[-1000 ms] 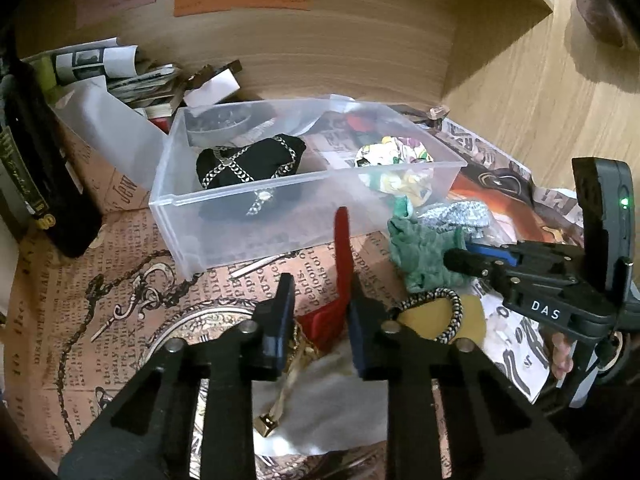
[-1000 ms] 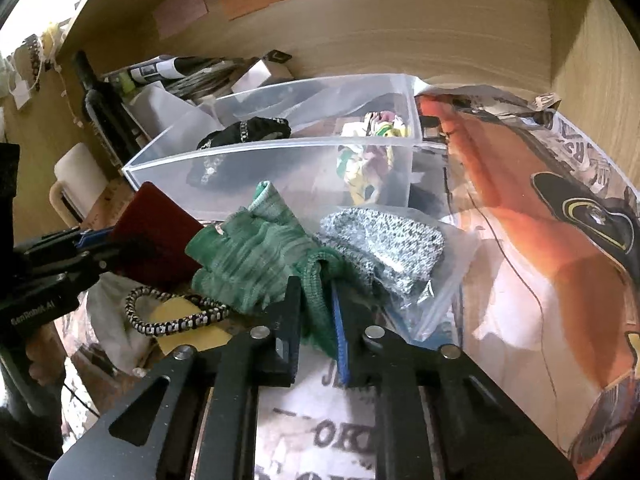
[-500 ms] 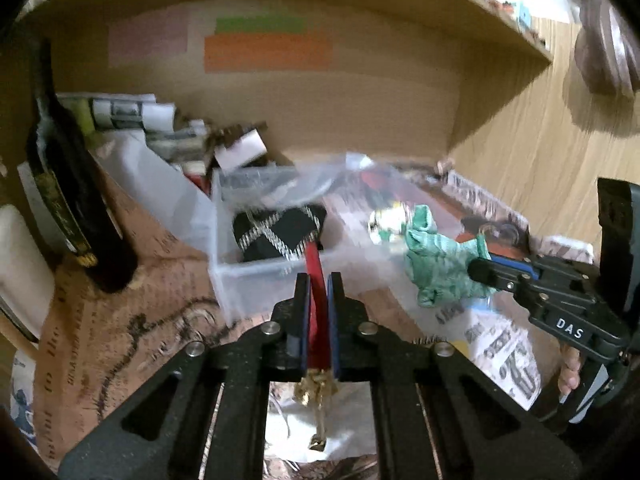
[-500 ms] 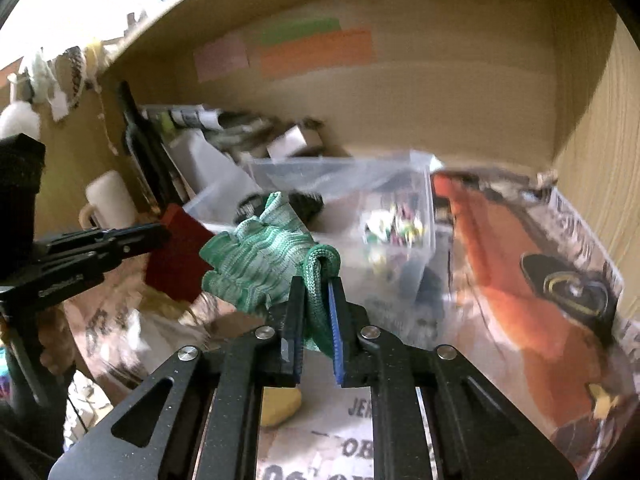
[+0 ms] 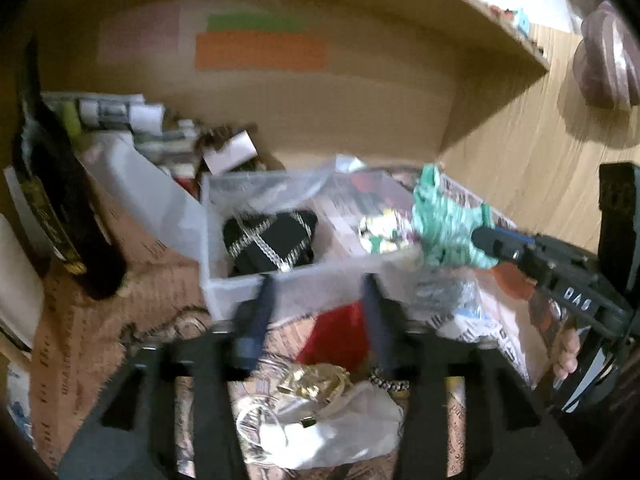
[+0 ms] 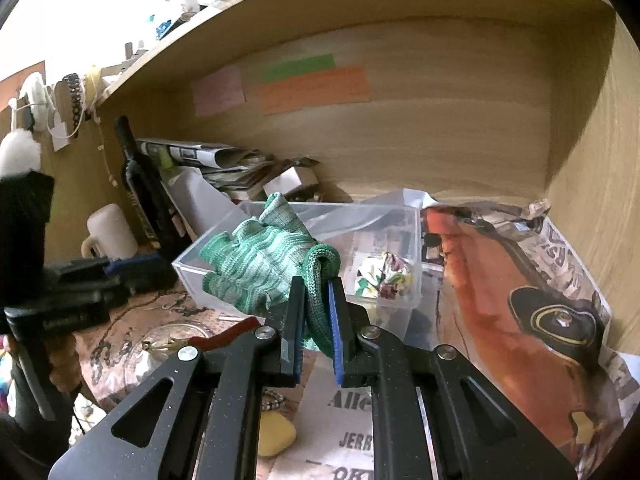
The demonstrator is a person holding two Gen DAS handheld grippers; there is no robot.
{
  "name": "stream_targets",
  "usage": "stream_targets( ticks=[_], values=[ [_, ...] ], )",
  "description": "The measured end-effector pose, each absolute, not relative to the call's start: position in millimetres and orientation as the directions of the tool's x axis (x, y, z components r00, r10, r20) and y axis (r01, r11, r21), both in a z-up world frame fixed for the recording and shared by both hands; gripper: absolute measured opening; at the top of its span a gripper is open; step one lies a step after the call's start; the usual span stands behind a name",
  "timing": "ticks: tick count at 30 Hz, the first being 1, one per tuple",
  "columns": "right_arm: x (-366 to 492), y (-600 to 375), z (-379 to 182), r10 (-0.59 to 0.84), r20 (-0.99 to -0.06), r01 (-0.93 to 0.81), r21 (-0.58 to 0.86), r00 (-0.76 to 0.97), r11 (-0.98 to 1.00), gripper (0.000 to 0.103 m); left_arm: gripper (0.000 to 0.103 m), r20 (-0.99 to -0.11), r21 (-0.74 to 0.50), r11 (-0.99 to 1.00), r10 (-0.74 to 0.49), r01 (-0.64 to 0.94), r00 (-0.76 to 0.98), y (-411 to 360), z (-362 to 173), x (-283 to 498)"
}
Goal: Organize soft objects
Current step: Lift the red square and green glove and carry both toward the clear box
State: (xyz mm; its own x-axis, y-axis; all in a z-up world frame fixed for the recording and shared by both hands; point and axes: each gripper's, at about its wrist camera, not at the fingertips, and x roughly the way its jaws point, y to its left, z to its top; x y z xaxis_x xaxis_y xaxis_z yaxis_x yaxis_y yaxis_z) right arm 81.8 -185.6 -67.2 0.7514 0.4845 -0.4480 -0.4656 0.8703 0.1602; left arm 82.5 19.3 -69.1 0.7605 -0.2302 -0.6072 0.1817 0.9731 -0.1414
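**Glove lifted in the right gripper, red cloth out of the left**

Grippers number two. The right gripper (image 6: 316, 312) is clamped tight on the dark green cuff of one green knitted glove (image 6: 256, 264), whose body fans out to the left, clear of the bench and in front of the near corner of the one clear plastic bin (image 6: 412, 240). The left gripper (image 5: 316, 312) has its jaws opening, with nothing pressed between them; the one red cloth (image 5: 336, 336) lies on the papered bench (image 5: 92, 344) below the gap.

Inside the bin are two soft things: a black pouch with silver chain trim (image 5: 272, 236) and a floral fabric bundle (image 6: 384, 276). One dark bottle (image 5: 64, 216) stands to the bin's left, with one white mug (image 6: 108, 236) beside it. Three paper labels, pink, green and orange (image 6: 316, 90), are stuck on the back panel.

Half a second ago the left gripper pinched the red cloth upright; now the cloth is down on the bench. The glove hangs higher against the bin than a second ago, when it lay on the bench by the grey knit in its bag.

The left wrist view is smeared by motion, so its finger pads are vague. The gold chain tangle (image 5: 312, 384) and white cloth (image 5: 344, 436) are partly covered by the gripper body, and the grey knit bag (image 5: 444, 292) is hard to make out.
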Motion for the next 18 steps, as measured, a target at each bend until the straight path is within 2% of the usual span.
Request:
stream_targets(
  ticks=[1,8,18],
  values=[
    [83,-188,-68,0.485,-0.45,-0.461,0.169,0.75,0.871,0.01,0.06,-0.62,-0.137,0.972,-0.236,0.193,0.748,16,-75,85],
    [84,-193,-72,0.477,-0.465,-0.45,0.176,0.746,0.876,0.01,0.062,-0.748,-0.127,0.965,-0.245,0.229,0.616,9,-117,100],
    [91,-191,-80,0.477,-0.489,-0.445,0.189,0.73,0.875,0.01,0.062,-0.8,-0.135,0.976,-0.209,0.17,0.563,21,-151,110]
  ],
)
